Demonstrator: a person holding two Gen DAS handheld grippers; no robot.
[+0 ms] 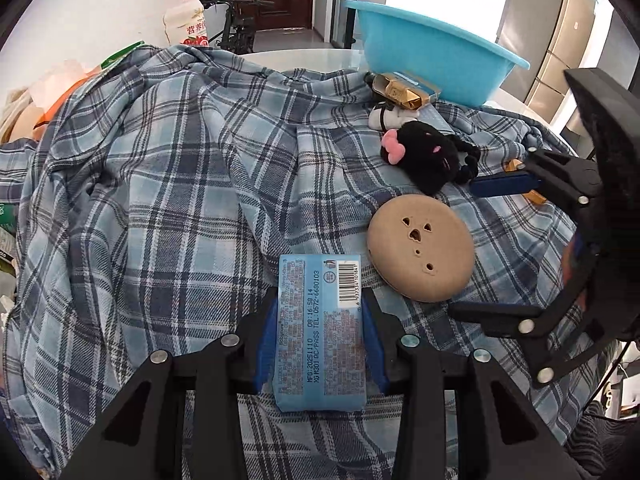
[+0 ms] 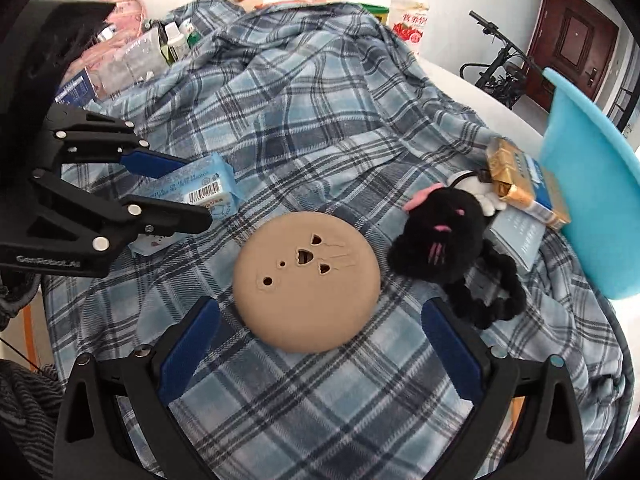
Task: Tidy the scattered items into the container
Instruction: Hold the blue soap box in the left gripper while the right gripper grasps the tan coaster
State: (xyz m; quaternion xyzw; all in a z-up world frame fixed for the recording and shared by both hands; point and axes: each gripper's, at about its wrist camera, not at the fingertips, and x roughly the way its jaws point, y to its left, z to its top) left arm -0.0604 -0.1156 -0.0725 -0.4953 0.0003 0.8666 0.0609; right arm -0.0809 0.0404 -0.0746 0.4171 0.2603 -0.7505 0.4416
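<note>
Tan disc (image 2: 306,286) btwn open gripper (image 2: 320,344)

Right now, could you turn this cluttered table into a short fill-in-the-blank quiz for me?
1. The left gripper is shut on a light blue ____ pack.
2. The right gripper is ____, its jaws either side of the round tan disc.
3. The blue plastic basin stands on the ____ cloth.

Missing: tissue; open; plaid

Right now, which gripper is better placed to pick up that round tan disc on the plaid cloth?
The right gripper. Its jaws are open and empty, and the tan disc lies just ahead of them. The left gripper is already shut on the blue tissue pack.
</note>
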